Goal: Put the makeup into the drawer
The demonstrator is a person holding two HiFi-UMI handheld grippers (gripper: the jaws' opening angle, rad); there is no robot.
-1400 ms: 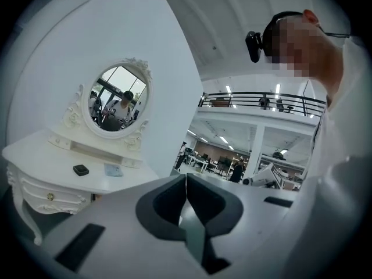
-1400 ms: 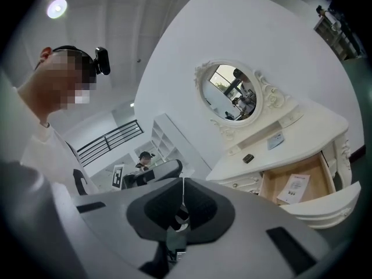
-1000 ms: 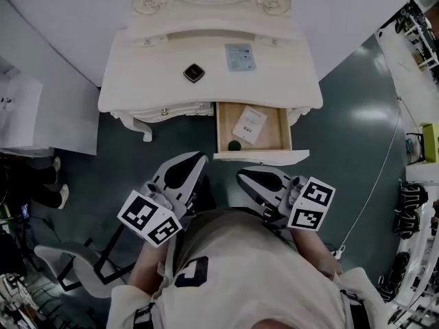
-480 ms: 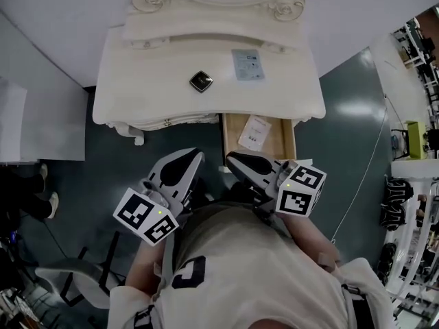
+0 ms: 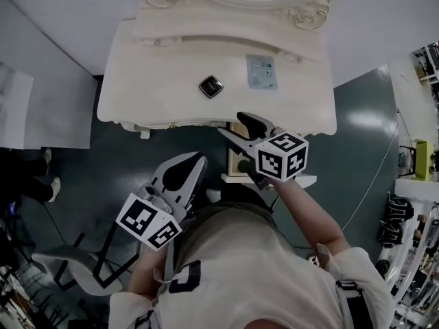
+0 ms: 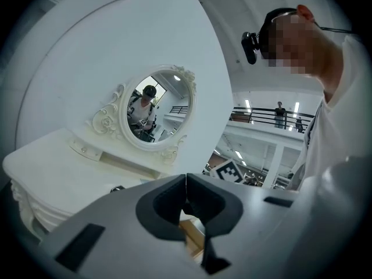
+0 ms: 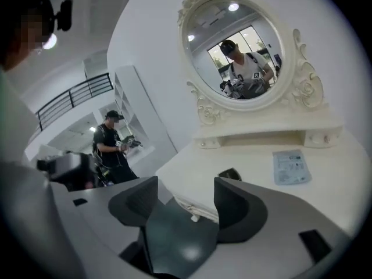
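Right tongs (image 5: 230, 123) advanced, just opened, empty; black compact (image 5: 211, 86) beyond, up-left

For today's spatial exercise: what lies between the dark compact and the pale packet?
Nothing; the head view shows bare white tabletop between the dark compact and the pale packet.

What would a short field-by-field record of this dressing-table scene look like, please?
dressing table: white, ornate
on top: dark compact and pale packet, apart
drawer: open, largely hidden under the right gripper
left gripper: shut, empty, short of the dressing table
right gripper: above the drawer at the table's front edge; jaws have just been opening, nothing between them
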